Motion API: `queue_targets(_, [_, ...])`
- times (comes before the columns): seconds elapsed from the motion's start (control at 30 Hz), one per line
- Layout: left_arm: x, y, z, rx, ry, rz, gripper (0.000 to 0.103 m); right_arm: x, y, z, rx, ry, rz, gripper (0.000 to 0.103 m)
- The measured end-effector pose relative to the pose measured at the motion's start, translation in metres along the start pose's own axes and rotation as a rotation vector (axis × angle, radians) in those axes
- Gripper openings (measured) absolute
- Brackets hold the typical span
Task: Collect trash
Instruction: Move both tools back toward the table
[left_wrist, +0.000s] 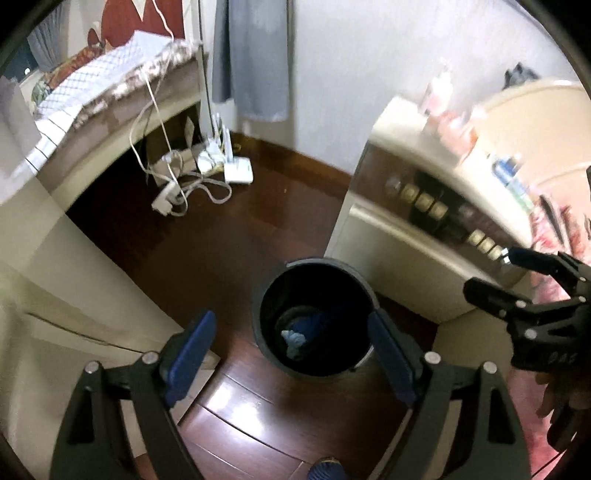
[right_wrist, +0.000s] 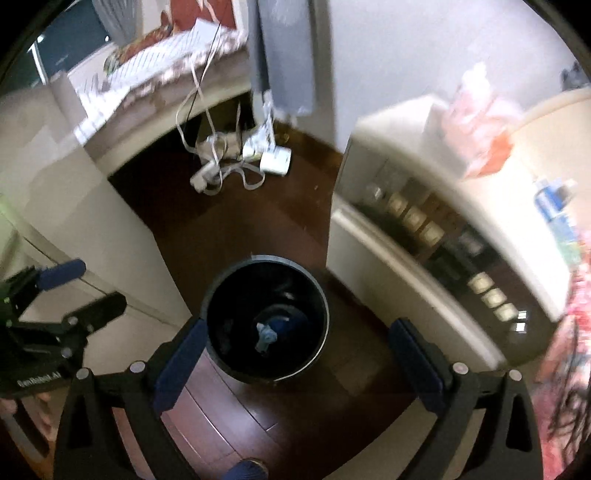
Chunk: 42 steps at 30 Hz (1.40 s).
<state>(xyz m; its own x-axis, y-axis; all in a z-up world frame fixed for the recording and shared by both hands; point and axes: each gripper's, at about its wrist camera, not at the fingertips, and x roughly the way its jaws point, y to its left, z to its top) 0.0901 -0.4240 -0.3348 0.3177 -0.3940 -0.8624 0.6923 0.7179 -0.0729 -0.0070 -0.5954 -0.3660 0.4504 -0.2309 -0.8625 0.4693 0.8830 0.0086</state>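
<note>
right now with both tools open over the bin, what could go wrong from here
1. The tangled white cables and power strip on the dark wooden floor could snag a tool or a foot if trash is sought near the bed.
2. The round black trash bin stands close beside the cream cabinet; a swing of the right tool could knock either.
3. Both views are blurred, so small trash may be missed.

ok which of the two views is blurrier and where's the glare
Right wrist view: blurrier, the cabinet and its clutter smeared. Left wrist view: sharper at the bin, soft toward the right edge. Both: glare on the wood floor beside the bin, edges bent by fisheye.
</note>
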Motion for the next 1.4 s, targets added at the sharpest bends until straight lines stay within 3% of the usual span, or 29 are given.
queue_targets(0.23, [-0.081,0.01,0.022,-0.008,-0.081,-0.024,0.086,-0.118,0.018,0.022,0.025,-0.079,-0.052,0.101])
queue_targets(0.37, [-0.138,0.024,0.024,-0.003,-0.11,0.01,0.086,-0.179,0.049,0.03,-0.035,-0.136,-0.071,0.103])
queue_targets(0.53, [-0.196,0.054,0.018,-0.024,-0.169,0.07,0.087,-0.247,0.1,0.039,-0.07,-0.234,0.006,0.103])
queue_targets(0.67, [-0.246,0.096,0.001,-0.11,-0.243,0.118,0.087,-0.28,0.161,0.043,-0.176,-0.229,0.073,0.103])
queue_targets(0.8, [-0.286,0.142,-0.022,-0.215,-0.274,0.192,0.087,-0.301,0.223,0.042,-0.286,-0.239,0.139,0.103])
queue_targets(0.87, [-0.302,0.165,-0.037,-0.269,-0.28,0.289,0.087,-0.31,0.254,0.042,-0.327,-0.242,0.195,0.103])
queue_targets(1.07, [-0.337,0.228,-0.079,-0.445,-0.289,0.487,0.087,-0.329,0.331,0.044,-0.443,-0.258,0.285,0.103])
queue_targets(1.27, [-0.349,0.276,-0.12,-0.561,-0.291,0.613,0.087,-0.325,0.376,0.061,-0.491,-0.262,0.342,0.103])
queue_targets(1.4, [-0.347,0.301,-0.135,-0.642,-0.282,0.652,0.087,-0.309,0.405,0.071,-0.517,-0.258,0.36,0.103])
